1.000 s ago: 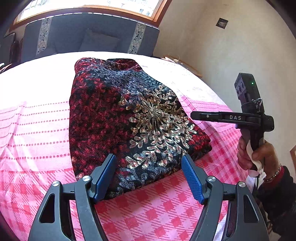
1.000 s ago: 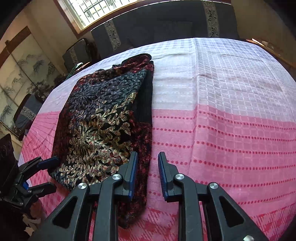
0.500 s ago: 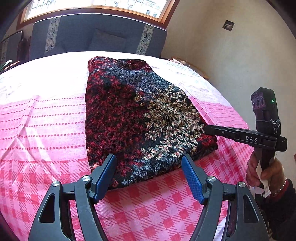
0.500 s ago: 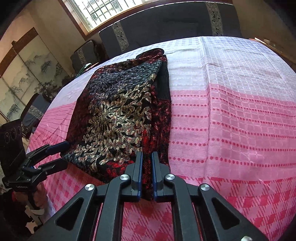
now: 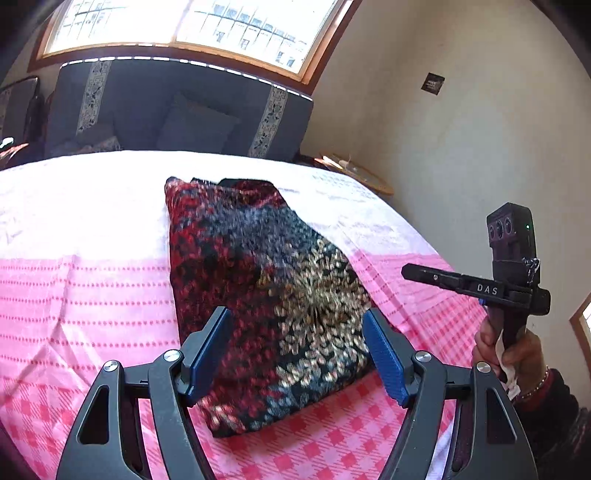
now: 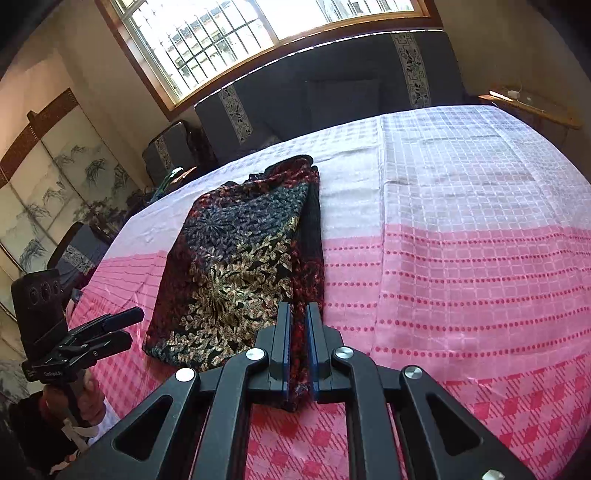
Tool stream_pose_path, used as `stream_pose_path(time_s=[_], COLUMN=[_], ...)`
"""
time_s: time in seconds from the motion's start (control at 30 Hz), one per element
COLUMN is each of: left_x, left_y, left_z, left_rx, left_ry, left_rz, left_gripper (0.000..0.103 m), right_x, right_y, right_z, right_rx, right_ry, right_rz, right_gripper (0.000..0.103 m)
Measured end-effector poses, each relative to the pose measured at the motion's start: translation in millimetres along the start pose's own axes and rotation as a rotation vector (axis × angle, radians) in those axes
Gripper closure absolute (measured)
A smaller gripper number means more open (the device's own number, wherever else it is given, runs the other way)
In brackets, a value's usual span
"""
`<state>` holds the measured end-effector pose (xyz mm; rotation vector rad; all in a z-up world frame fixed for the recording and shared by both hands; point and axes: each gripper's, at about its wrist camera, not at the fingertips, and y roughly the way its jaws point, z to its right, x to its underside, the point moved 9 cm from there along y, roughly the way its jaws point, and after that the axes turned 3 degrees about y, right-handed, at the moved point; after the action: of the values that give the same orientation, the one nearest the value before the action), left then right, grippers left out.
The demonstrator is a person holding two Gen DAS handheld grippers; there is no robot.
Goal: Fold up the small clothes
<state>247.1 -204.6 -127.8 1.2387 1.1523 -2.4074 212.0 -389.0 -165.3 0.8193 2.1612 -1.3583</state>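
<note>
Right gripper fingers were apart 1 s ago, now nearly together w/ the garment edge showing between them; grip itself can't be confirmed. Left gripper has backed off and risen from the garment, which now looks smaller, w/ more sofa and window in view.

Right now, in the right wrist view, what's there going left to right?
Left gripper → folded garment → bare pink cloth → wooden side table.

Folded garment betw. open fingers
</note>
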Motion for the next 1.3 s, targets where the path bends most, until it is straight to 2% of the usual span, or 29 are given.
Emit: stream_pose_path(time_s=[0.1, 0.17, 0.23, 0.3, 0.37, 0.4, 0.47, 0.67, 0.77, 0.83, 0.87, 0.93, 0.97, 1.0, 1.03, 1.13, 1.2, 1.3], left_x=[-41, -62, -77, -80, -67, -59, -56, -55, -80, -92, -94, -87, -79, -76, -78, -75, -69, -64], left_y=[19, 39, 63, 90, 116, 125, 128, 124, 98, 89, 93, 113, 125, 131, 130, 133, 135, 134], left_z=[-19, -35, -50, -65, -85, -90, -92, -81, -76, -78, -83, -100, -109, -112, -112, -107, -101, -90], left_rx=[0.025, 0.055, 0.05, 0.023, -0.038, -0.038, -0.032, -0.057, -0.008, 0.02, 0.005, -0.036, -0.038, -0.024, -0.018, -0.023, -0.031, -0.121], left_ry=[-0.028, -0.081, -0.106, -0.116, -0.135, -0.146, -0.137, -0.053, -0.073, -0.088, -0.09, -0.115, -0.145, -0.163, -0.155, -0.133, -0.097, 0.02], left_rz=[0.03, 0.036, 0.013, -0.036, -0.116, -0.137, -0.108, -0.137, -0.034, 0.002, -0.007, -0.085, -0.132, -0.139, -0.112, -0.1, -0.093, -0.093], left_gripper=[0.03, 0.03, 0.03, 0.03, 0.03, 0.03, 0.03, 0.03, 0.03, 0.029, 0.028, 0.028, 0.028, 0.028, 0.028, 0.028, 0.028, 0.028], right_x=[-23, -29, -29, -20, -10, -8, -6, -4, -12, -22, -29, -41, -47, -49, -49, -35, -29, -26], right_y=[29, 55, 80, 98, 104, 103, 100, 96, 87, 81, 79, 83, 86, 91, 99, 117, 117, 114], right_z=[-26, -33, -33, -26, -20, -19, -18, -17, -19, -22, -25, -28, -30, -30, -29, -20, -18, -19], right_rx=[-0.06, -0.027, 0.005, 0.041, 0.039, 0.037, 0.037, 0.038, -0.012, -0.033, -0.043, -0.035, -0.026, -0.02, -0.018, 0.019, 0.036, 0.051], right_ry=[-0.044, -0.074, -0.092, -0.076, -0.06, -0.057, -0.053, -0.053, -0.017, -0.013, -0.019, -0.03, -0.043, -0.05, -0.046, -0.038, -0.055, -0.078], right_rz=[-0.012, -0.046, -0.084, -0.133, -0.15, -0.145, -0.14, -0.139, -0.126, -0.101, -0.089, -0.082, -0.079, -0.083, -0.098, -0.152, -0.131, -0.118], right_gripper=[0.092, 0.092, 0.092, 0.092, 0.093, 0.095, 0.095, 0.096, 0.091, 0.09, 0.09, 0.09, 0.089, 0.089, 0.088, 0.088, 0.09, 0.09])
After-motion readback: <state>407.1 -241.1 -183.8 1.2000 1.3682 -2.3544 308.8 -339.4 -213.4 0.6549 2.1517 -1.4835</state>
